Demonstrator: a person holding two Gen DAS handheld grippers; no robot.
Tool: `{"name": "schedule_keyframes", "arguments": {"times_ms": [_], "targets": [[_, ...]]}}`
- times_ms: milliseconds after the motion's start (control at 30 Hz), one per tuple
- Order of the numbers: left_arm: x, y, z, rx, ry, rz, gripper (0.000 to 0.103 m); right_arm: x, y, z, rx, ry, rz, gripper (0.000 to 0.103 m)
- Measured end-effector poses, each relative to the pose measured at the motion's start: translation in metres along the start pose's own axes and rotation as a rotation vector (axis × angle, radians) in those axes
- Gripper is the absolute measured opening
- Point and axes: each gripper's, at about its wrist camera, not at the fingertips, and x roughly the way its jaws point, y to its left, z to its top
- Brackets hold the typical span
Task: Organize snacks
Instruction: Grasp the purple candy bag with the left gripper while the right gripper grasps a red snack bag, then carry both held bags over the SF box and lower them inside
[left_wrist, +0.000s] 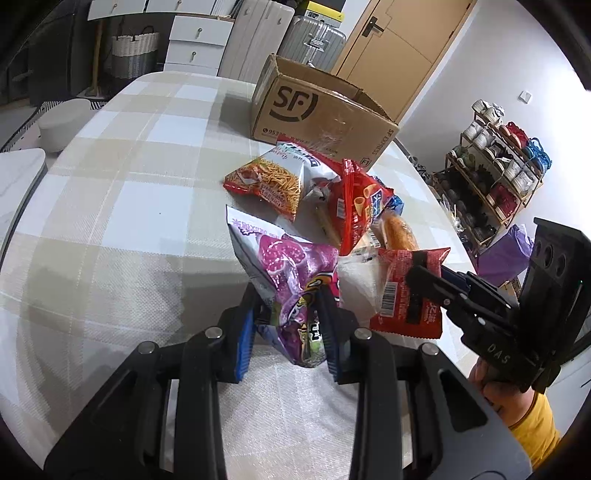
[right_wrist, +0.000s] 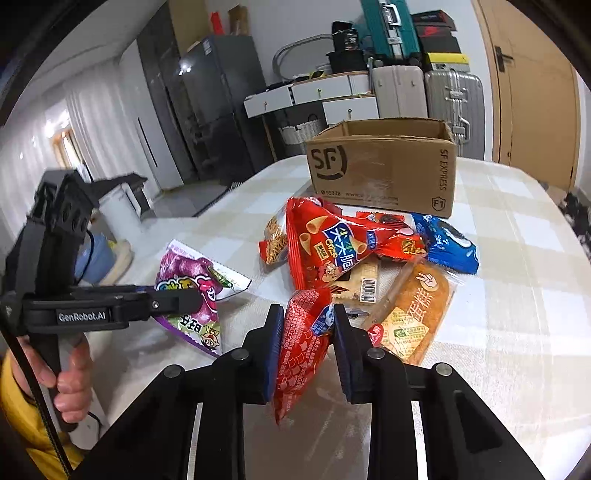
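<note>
**A:** Snacks first, from the left wrist camera. Where do they lie?

**B:** A loose pile sits on the checked table, toward its far right side, just in front of the open cardboard box at the far edge. The left gripper is clamped on the purple snack bag; both blue pads press its lower end, and the bag sticks out ahead of the fingers toward the pile.

**A:** And beyond it?

**B:** A noodle-snack bag lies nearest the box, a red crisp bag just right of it, then a bread pack. At the right, the right gripper pinches a small red packet above the table's near right edge. A hand with a yellow sleeve holds that tool.

**A:** Now the right wrist camera.

**B:** The right gripper is closed on the small red packet; its pads squeeze the packet's sides, and the packet runs up between the fingers and hangs below them. Just ahead lie the red crisp bag, a blue cookie pack and an egg-cake pack, all between the gripper and the box. The noodle bag peeks out behind the crisp bag.

**A:** The other tool?

**B:** At the left, the left gripper holds the purple bag near the table's left edge, gripped by a hand.
</note>
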Motion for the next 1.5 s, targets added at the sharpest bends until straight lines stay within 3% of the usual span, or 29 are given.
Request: {"name": "schedule_keyframes", "arguments": {"times_ms": [500, 933, 1500], "targets": [[-0.023, -0.017, 0.004, 0.043, -0.03, 0.021, 0.028, -0.031, -0.008, 0.005, 0.067, -0.062, 0.064, 0.026], [-0.071, -0.041, 0.024, 0.087, -0.122, 0.06, 0.028, -0.093, -0.021, 0.052, 0.152, -0.194, 0.125, 0.026], [-0.134, -0.06, 0.045, 0.085, -0.186, -0.005, 0.028, -0.154, 0.001, 0.103, 0.106, -0.293, 0.147, 0.026]]}}
